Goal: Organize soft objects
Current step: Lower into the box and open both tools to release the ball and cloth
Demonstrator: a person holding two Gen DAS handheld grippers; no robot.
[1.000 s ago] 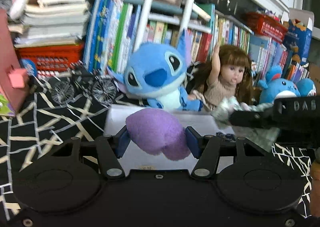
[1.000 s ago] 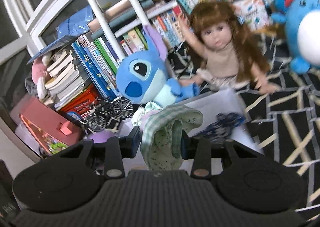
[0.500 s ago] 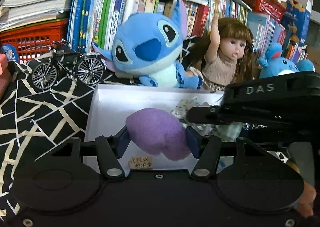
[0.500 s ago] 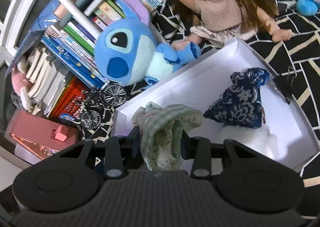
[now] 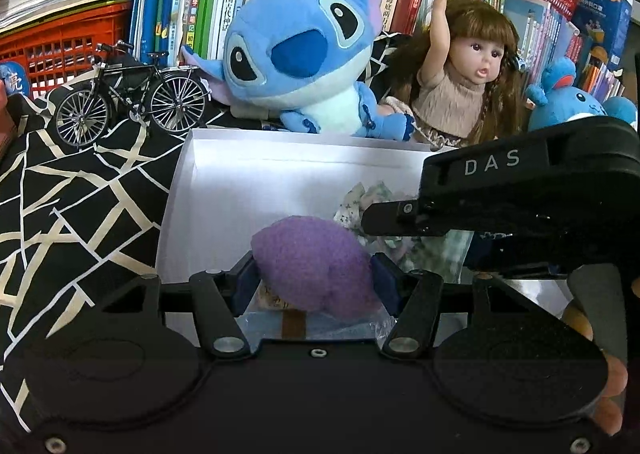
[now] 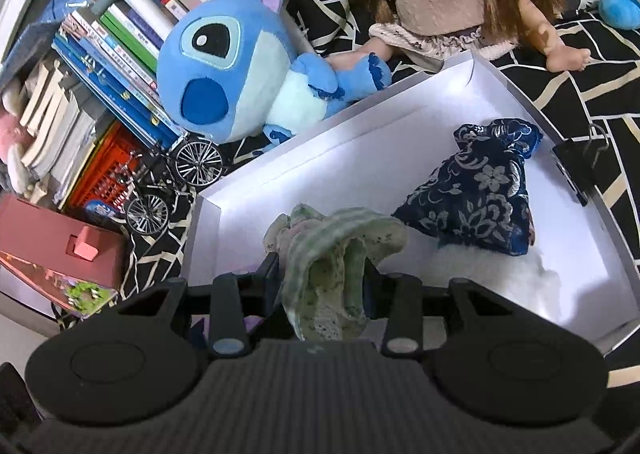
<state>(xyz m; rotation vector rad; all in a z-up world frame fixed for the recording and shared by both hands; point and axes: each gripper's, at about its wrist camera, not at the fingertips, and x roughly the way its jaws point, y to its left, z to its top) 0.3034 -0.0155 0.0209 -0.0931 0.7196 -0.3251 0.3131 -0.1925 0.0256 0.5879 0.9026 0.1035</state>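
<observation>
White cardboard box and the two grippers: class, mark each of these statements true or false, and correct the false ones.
1. The left gripper is clamped on a purple fuzzy soft lump. True.
2. The right gripper is empty. False: it grips a pale green checked cloth bundle.
3. A dark blue floral fabric pouch lies inside the white cardboard box. True.
4. The blue plush alien toy sits inside the box. False: it sits behind the box, against the books.
5. The small black model bicycle stands to the right of the brown-haired doll. False: it stands far to the left.
</observation>
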